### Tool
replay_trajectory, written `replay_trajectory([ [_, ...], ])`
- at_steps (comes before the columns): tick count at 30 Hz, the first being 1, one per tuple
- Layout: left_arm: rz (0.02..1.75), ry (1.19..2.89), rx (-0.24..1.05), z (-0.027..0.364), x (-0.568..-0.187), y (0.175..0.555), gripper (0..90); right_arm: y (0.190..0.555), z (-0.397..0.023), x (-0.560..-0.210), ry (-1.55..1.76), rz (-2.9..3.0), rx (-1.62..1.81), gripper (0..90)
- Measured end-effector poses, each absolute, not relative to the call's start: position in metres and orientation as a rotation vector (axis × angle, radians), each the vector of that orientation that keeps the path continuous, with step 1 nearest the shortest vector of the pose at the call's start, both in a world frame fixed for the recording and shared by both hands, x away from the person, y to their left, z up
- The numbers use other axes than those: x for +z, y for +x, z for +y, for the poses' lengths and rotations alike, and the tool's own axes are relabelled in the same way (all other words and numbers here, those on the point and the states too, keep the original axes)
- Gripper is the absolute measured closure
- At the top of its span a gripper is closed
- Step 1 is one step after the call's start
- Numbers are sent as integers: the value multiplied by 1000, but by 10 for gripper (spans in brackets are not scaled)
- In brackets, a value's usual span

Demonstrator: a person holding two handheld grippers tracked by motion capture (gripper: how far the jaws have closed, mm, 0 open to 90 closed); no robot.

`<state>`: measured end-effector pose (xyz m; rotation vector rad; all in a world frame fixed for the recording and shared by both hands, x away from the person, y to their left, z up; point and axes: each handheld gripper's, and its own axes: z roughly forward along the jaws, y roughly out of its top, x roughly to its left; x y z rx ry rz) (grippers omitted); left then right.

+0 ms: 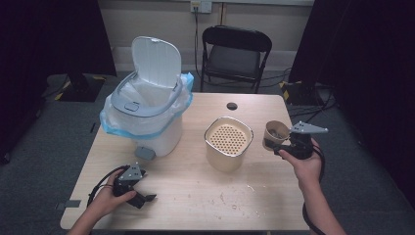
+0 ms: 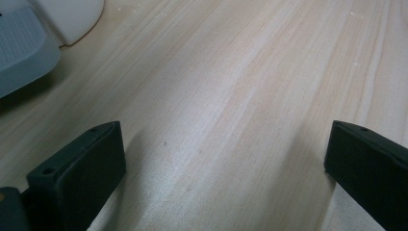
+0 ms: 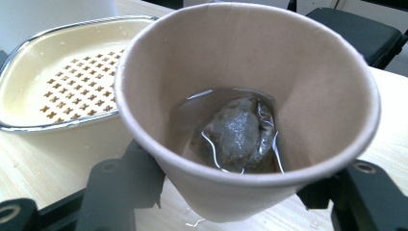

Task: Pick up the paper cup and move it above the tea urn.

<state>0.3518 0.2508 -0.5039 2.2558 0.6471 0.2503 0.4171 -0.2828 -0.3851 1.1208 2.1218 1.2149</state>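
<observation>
Cup (image 1: 275, 134) handling is the step in hand: a brown paper cup is held clamped between the jaws of the right gripper (image 1: 286, 142), lifted off the table (image 1: 195, 191) at the right of the high view, just right of the strainer tub (image 1: 228, 142). In the right gripper view a wet tea bag (image 3: 239, 134) is seen lying in a little liquid at the bottom of the cup, which is tipped toward the camera. The left gripper (image 1: 142, 196) is rested at the lower left of the high view, its jaws spread wide with nothing between them but bare wood; the bin's grey pedal (image 2: 21, 53) is seen at the upper left of the left gripper view.

Judged from this, the cup is about to be emptied. A carry leftward over the perforated tub is called for, then a slow tilt so that liquid is drained and the bag is caught, the grip being kept firm but not crushing. The open bin (image 1: 147, 107), at the upper left, is likely where bag and cup are meant to end.

Counted: one cup, one tea bag, one tub, one lined bin, one chair (image 1: 235, 56), two grippers
</observation>
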Motion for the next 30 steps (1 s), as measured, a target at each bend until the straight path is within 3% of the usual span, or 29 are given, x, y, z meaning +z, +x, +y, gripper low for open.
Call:
replay_trajectory([
  [30, 650, 2259, 256, 251, -504, 352, 1, 462, -259, -368, 1136, 2108, 1209, 409],
])
